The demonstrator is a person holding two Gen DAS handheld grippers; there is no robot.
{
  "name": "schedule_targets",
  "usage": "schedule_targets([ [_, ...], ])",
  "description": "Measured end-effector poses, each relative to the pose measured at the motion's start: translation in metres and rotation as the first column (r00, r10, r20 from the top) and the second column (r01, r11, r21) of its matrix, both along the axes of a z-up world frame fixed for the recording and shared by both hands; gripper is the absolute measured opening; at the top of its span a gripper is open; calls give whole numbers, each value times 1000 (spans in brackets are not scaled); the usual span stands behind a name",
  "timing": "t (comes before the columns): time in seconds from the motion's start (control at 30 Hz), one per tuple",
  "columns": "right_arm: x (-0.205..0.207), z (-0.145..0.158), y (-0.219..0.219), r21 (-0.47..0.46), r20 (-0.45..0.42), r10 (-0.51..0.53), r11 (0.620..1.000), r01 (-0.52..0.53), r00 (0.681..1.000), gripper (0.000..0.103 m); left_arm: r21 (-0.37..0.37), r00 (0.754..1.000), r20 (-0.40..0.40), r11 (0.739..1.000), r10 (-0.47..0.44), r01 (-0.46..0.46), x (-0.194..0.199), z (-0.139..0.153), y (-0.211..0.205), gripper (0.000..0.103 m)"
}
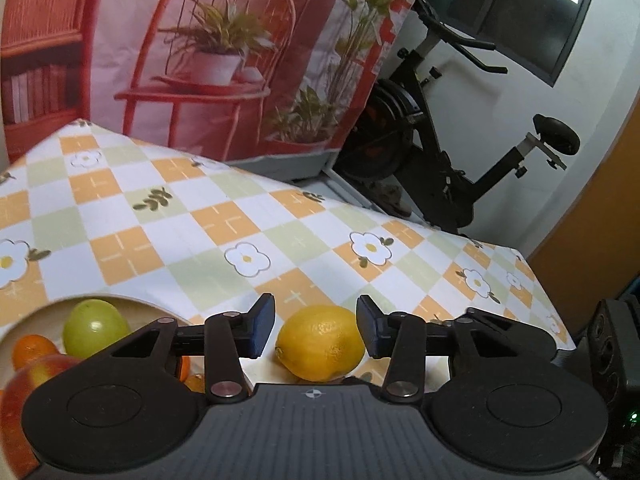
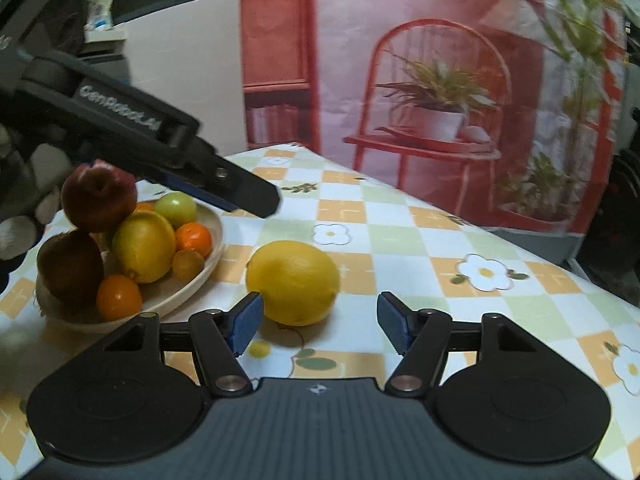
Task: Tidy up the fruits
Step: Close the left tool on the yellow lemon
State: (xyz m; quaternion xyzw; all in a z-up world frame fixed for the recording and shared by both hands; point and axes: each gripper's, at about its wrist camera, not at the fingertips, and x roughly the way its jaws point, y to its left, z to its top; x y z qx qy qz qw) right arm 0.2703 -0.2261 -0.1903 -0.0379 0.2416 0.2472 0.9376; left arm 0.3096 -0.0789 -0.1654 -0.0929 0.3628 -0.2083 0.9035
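Note:
A loose yellow lemon (image 1: 320,342) (image 2: 294,282) lies on the checked tablecloth beside a cream bowl (image 2: 208,268) (image 1: 148,310). The bowl holds a red apple (image 2: 98,196), a green apple (image 2: 176,208), a second lemon (image 2: 144,246), oranges (image 2: 194,238) and a brown kiwi (image 2: 70,266). My left gripper (image 1: 316,326) (image 2: 248,196) hovers open above the bowl's far rim, and the loose lemon shows through the gap between its fingers, untouched. My right gripper (image 2: 320,326) is open just short of that lemon, which sits nearer its left finger.
A person's hand (image 2: 24,208) holds the left gripper at the far left. A printed backdrop with a red chair (image 2: 432,120) hangs behind the table. An exercise bike (image 1: 440,152) stands beyond the table's right edge (image 1: 552,300).

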Motion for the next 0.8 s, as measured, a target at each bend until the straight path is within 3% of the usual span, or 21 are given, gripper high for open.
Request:
schedule_targets([
  [0.17,8,-6,4,2,-15,46,999,-46,999,64,-17,999,-39,1000,-14,13,7,-9,-1,44],
  [0.3,16,-9,8,1,-32,68,998,-68,997,64,-23,996,-86,999,-34,32,14,-16,-1,34],
  [0.8,28,-10,15,9,-70,89,996,-88,994,62,-36,991,-104,996,-80,76,13,-14,0,34],
])
